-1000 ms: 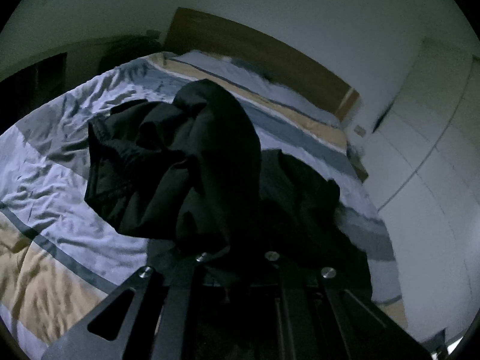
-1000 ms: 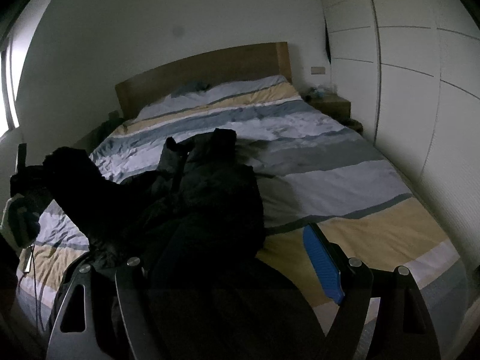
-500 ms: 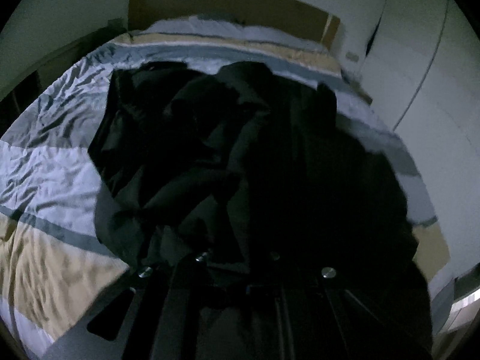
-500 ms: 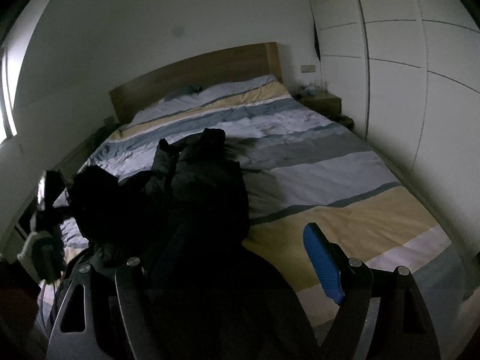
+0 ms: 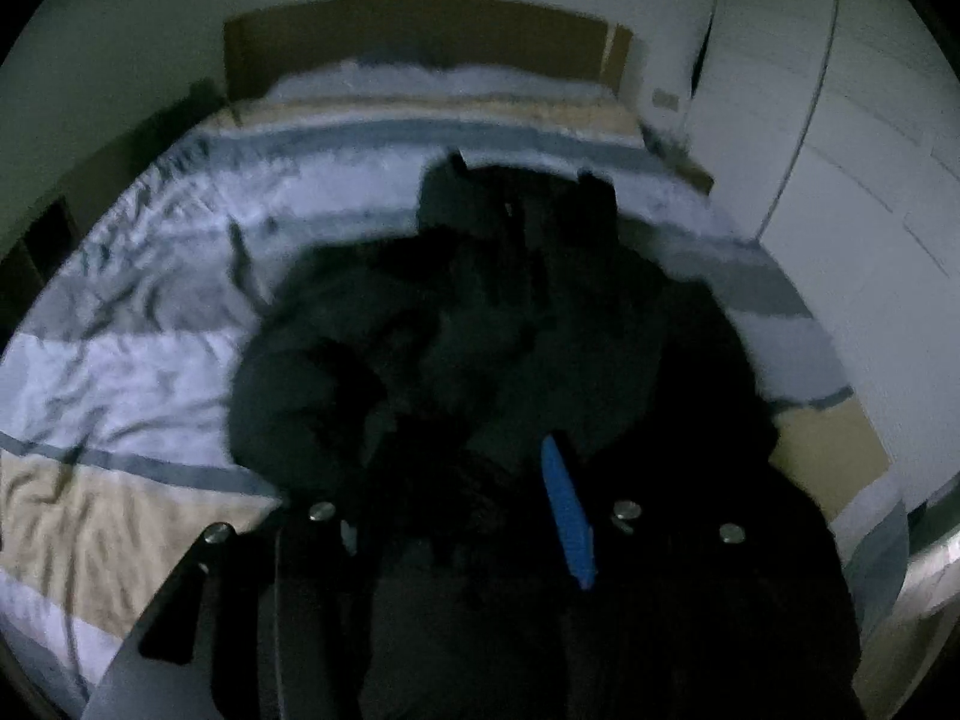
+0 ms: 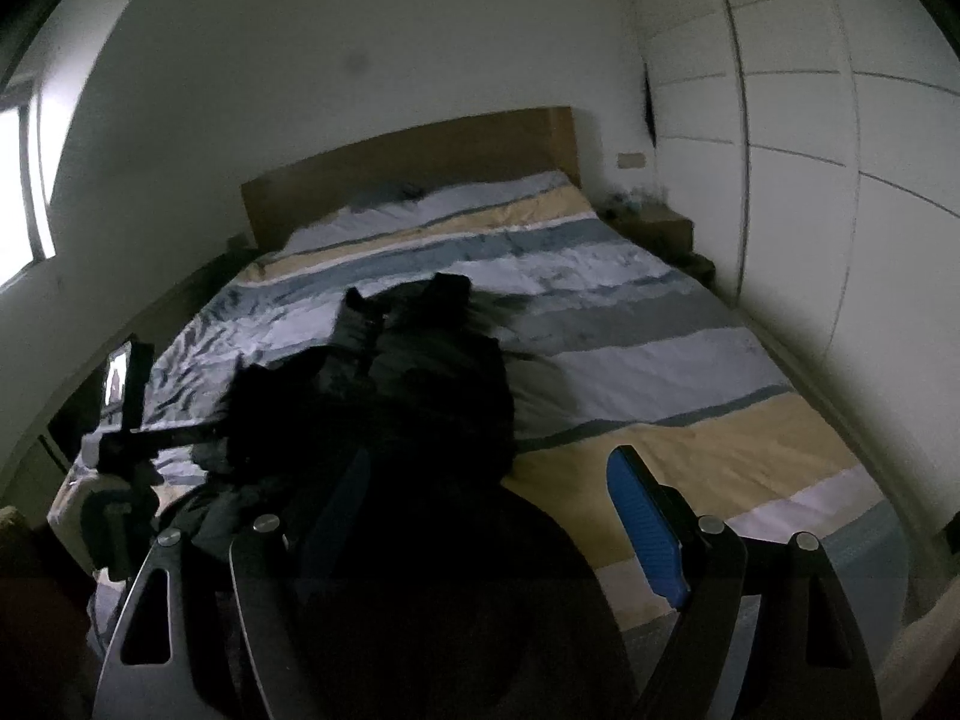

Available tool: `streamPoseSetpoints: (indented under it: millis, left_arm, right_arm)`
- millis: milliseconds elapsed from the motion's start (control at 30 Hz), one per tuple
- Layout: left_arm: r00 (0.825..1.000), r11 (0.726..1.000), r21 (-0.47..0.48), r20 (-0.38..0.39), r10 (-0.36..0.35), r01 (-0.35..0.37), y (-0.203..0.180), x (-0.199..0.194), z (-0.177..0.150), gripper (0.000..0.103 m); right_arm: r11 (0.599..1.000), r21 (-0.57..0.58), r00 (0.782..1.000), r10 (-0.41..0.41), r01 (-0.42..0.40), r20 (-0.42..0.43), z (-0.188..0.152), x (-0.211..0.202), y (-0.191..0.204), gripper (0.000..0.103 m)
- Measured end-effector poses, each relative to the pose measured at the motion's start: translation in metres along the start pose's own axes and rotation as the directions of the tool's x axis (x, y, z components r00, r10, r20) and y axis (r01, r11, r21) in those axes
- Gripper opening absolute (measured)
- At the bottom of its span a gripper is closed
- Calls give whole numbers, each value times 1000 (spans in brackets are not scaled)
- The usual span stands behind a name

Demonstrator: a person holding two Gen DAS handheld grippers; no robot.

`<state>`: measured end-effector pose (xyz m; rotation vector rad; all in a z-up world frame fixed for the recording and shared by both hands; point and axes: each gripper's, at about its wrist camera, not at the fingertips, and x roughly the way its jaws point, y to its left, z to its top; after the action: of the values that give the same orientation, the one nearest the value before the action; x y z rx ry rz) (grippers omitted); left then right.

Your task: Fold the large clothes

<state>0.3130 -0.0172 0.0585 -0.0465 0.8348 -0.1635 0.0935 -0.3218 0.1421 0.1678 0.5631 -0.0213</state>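
Observation:
A large black garment (image 5: 480,324) lies bunched along the middle of the striped bed (image 5: 132,360); it also shows in the right wrist view (image 6: 420,384). My left gripper (image 5: 456,516) hangs over the garment's near end, jaws apart, blue pad (image 5: 567,516) showing, with dark cloth lying between them. My right gripper (image 6: 486,516) is open over the near hem, its blue right pad (image 6: 645,522) bare above the yellow stripe. The left gripper and hand show at the left of the right wrist view (image 6: 126,438).
Wooden headboard (image 6: 408,162) and pillows at the far end. White wardrobe doors (image 6: 840,180) run along the right side. A nightstand (image 6: 654,228) stands at the far right corner. A window (image 6: 18,192) is on the left wall.
My left gripper has opened and let go of the garment. The lifted cloth has dropped onto the bed, further right and flatter. My right gripper stays open and has shifted a little.

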Motion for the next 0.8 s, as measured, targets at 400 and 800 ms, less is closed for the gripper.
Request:
streamPoseSetpoints:
  millis: [400, 800]
  left_arm:
    - [979, 989, -26, 142, 149, -146, 93, -110, 60, 48]
    - [986, 985, -93, 79, 150, -142, 131, 79, 39, 48]
  right_arm:
    - [966, -199, 987, 162, -163, -26, 36, 37, 110, 82]
    - [863, -367, 938, 309, -346, -156, 29, 226, 227, 82]
